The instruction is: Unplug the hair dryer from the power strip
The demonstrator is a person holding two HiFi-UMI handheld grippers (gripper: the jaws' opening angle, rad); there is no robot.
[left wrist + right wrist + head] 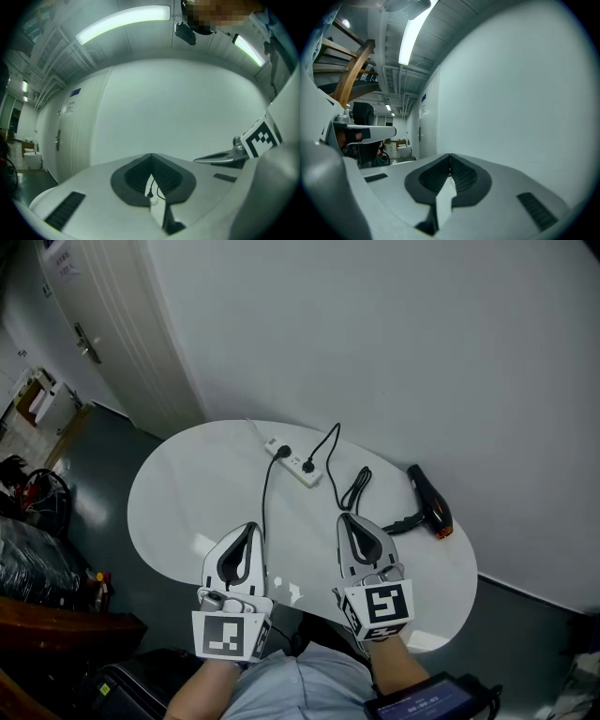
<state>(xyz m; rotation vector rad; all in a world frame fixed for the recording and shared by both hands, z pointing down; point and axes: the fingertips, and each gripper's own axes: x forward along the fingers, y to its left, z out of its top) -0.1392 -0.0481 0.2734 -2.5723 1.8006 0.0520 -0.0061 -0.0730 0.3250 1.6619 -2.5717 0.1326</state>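
A white power strip (pixel 294 464) lies at the far middle of the round white table (pixel 178 502), with two black plugs (pixel 283 452) in it. One cord runs toward me, the other loops (pixel 356 487) over to the black hair dryer (pixel 431 502) with its orange nozzle, lying at the right. My left gripper (pixel 249 528) and right gripper (pixel 345 518) hover side by side over the table's near half, short of the strip, both shut and empty. Through the slit under the left gripper's (pixel 151 157) shut tips a plug (pixel 150 193) shows. The right gripper (pixel 450 157) faces the wall.
A white wall (pixel 394 352) rises just behind the table. A door (pixel 103 324) stands at the back left, with dark clutter (pixel 37 540) on the floor to the left. A device with a lit screen (pixel 427 701) sits at the person's lap, bottom right.
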